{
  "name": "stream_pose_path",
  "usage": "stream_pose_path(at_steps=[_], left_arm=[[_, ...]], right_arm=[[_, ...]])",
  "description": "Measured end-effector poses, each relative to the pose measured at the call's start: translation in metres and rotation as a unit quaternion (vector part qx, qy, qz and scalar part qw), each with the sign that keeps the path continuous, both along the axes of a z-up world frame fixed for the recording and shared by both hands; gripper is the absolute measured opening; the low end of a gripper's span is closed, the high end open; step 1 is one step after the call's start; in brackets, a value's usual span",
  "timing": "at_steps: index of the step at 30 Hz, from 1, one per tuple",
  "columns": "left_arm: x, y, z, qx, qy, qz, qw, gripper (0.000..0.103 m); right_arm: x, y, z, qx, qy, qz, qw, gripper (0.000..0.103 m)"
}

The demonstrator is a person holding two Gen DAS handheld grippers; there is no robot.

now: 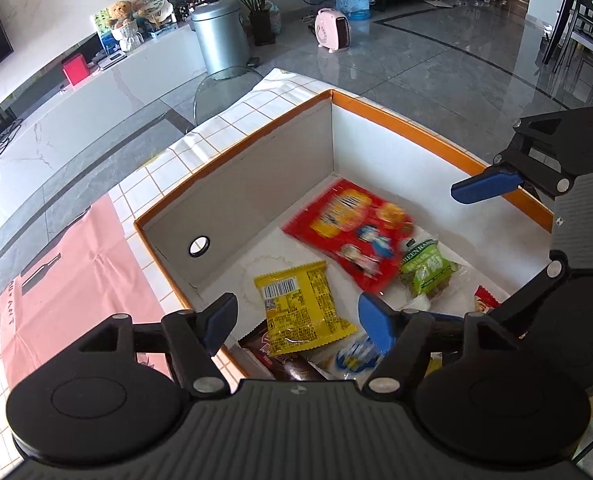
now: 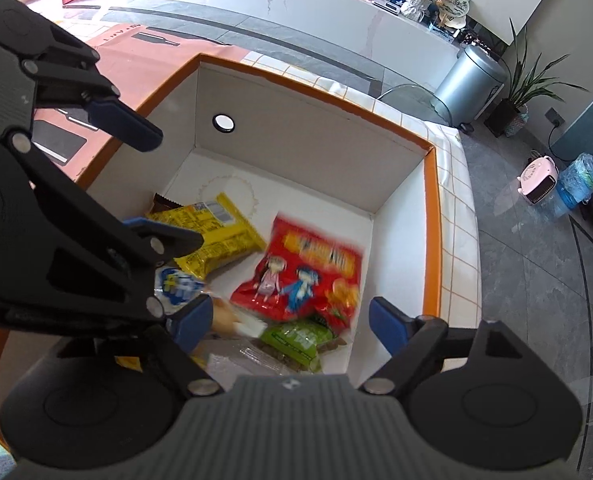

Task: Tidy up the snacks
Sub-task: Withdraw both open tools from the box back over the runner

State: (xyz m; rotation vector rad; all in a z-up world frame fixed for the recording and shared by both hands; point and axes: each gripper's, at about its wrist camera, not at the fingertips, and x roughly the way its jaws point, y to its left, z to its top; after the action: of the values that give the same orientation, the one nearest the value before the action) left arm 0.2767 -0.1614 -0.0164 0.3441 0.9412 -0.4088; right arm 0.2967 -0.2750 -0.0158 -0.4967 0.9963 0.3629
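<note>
Left hand-held gripper [image 1: 296, 316]: wide open, empty.
Right hand-held gripper [image 2: 284, 320]: wide open, empty.
Red snack bag [image 2: 304, 276]: blurred, at 12 o'clock inside orange-rimmed box [image 2: 432, 216].
Technique: best released low, beside the yellow packet [image 1: 300, 308].

Both wrist cameras are looking steeply down, close, into the box [image 1: 428, 128] [image 2: 308, 92] from opposite sides, sharing its floor; each is catching the other's fingers at frame edge.

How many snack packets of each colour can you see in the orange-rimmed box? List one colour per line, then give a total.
Red: 1, the red packet
Yellow: 1, the yellow packet
Green: 1, the green packet
Blue and white: 1, the blue-and-white packet
Brown: 1, the brown packet
Total: 5 clearly seen in the box; more are partly hidden.
</note>
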Motion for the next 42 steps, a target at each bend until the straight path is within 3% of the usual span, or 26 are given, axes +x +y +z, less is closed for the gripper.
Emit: stream_pose_path(at_steps=[3, 12, 20, 30, 36, 42], left_arm=[[-0.007, 0.001, 0.006, 0.003, -0.008, -0.003, 1.0000, 0.082], [-0.034, 0.008, 0.035, -0.011, -0.038, -0.009, 0.9992, 0.082], [-0.069, 0.023, 0.056, -0.016, -0.072, -0.004, 0.9973, 0.082], [-0.128, 0.078, 0.065, -0.054, -0.138, 0.077, 0.9860, 0.082], [-0.157, 0.121, 0.057, -0.089, -0.140, 0.141, 0.9760, 0.082], [-0.181, 0.160, 0.036, -0.114, -0.112, 0.191, 0.9685, 0.063]], right_arm=[[-0.003, 0.001, 0.006, -0.008, -0.002, -0.011, 1.000, 0.090], [-0.030, 0.003, 0.030, 0.001, 0.000, -0.032, 0.999, 0.090], [-0.066, 0.002, 0.049, 0.048, -0.002, -0.081, 0.996, 0.090], [-0.136, 0.023, 0.053, 0.124, -0.089, -0.140, 0.978, 0.090], [-0.168, 0.045, 0.046, 0.171, -0.122, -0.153, 0.966, 0.090], [-0.191, 0.073, 0.034, 0.195, -0.141, -0.162, 0.957, 0.090]])
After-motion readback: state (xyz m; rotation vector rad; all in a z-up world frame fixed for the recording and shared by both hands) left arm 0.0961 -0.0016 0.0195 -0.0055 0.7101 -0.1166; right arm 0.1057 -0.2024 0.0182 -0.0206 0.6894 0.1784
